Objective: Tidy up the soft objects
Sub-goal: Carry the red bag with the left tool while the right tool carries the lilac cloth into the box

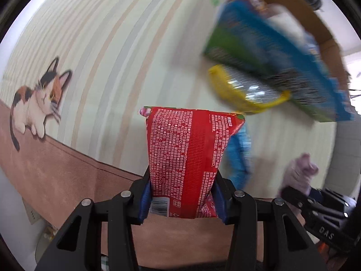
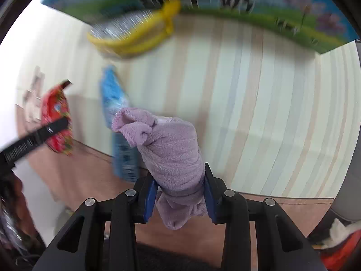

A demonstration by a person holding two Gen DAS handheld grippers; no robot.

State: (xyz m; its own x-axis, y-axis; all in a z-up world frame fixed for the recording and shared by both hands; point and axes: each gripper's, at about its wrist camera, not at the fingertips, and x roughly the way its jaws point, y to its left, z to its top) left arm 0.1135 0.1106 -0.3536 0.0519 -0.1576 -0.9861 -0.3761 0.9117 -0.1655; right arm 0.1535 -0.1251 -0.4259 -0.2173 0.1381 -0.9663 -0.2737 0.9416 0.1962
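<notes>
Left gripper (image 1: 182,194): fingers pressed onto the lower end of a red packet (image 1: 187,158), which stands up between the blue pads, at 6 o'clock in the left view. Right gripper (image 2: 179,195): fingers pinching a rolled purple cloth (image 2: 169,149) near its banded lower part, at 6 o'clock in the right view. Both items are held clear above the striped tablecloth (image 1: 112,56).

Across views: the cloth and right gripper appear at 4 o'clock in the left view; the red packet appears at 9 o'clock in the right view.

Loose on the tablecloth: blue packet (image 2: 115,94), just beyond the held items; yellow-rimmed bag (image 1: 246,94) at 2 o'clock in the left view, blurred, contents cannot be read.

Container: cardboard box (image 1: 315,22) at 1 o'clock in the left view, with a blue-and-green printed side panel (image 2: 293,18). Some colourful packaging seems to sit inside near the rim; too blurred to name.

Progress (judgement): mid-task. Two items are lifted and not yet placed; at least the blue packet and the yellow-rimmed bag are left on the table
</notes>
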